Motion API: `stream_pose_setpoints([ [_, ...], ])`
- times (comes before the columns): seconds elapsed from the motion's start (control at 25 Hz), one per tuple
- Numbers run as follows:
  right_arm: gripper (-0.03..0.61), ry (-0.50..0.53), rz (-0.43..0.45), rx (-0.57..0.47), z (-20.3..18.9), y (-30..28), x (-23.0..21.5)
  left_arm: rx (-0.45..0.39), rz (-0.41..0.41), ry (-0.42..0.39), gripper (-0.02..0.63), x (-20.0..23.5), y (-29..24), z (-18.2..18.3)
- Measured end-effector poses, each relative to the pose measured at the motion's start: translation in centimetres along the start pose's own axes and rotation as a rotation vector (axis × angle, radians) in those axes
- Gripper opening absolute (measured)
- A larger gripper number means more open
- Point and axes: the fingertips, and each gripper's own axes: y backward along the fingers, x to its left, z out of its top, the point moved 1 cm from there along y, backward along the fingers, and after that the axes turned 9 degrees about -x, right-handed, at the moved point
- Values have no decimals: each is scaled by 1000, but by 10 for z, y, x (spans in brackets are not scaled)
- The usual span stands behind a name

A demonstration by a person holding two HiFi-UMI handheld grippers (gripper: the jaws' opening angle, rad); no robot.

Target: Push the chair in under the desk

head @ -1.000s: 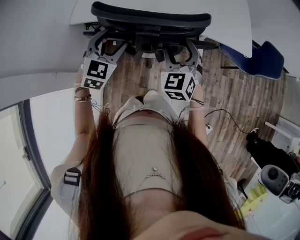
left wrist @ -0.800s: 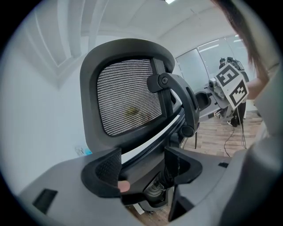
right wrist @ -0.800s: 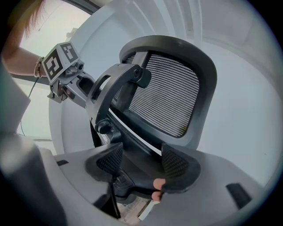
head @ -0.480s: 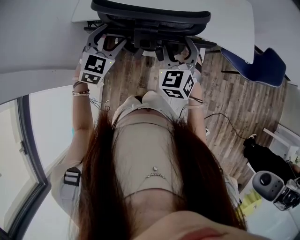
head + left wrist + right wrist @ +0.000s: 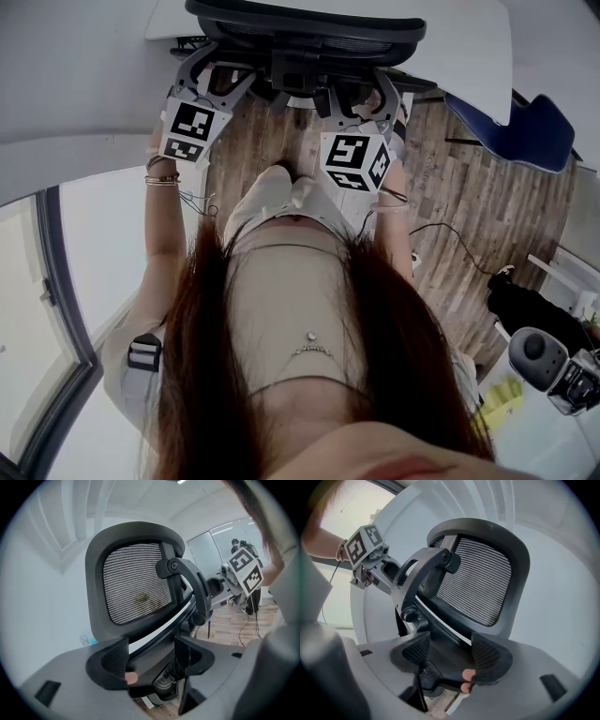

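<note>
A black mesh-back office chair [image 5: 305, 28] stands at the top of the head view, its backrest against the edge of the white desk [image 5: 469, 47]. My left gripper [image 5: 214, 80] is open at the left of the chair's back, and my right gripper [image 5: 361, 101] is open at the right. In the left gripper view the jaws of the left gripper [image 5: 152, 660] straddle the lower frame of the chair [image 5: 136, 588]. The right gripper view shows the right gripper [image 5: 450, 653] astride the same dark frame under the chair's mesh [image 5: 483, 583]. The seat is hidden.
A blue chair [image 5: 525, 127] stands to the right by the desk. A cable [image 5: 450, 234] trails over the wooden floor. Dark gear [image 5: 534, 314] and a round grey device [image 5: 539, 352] sit at the lower right. A glass wall [image 5: 56, 281] runs along the left.
The person has stepped a little forward, one shoe now nearer the chair. Both grippers stay against the chair's back, which sits slightly farther toward the desk.
</note>
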Motion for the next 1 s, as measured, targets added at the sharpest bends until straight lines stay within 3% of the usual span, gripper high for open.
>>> stream_pose_setpoints([
  [1.0, 276, -9, -43, 28, 13, -20, 10, -29, -41, -11, 291, 29, -4, -9],
])
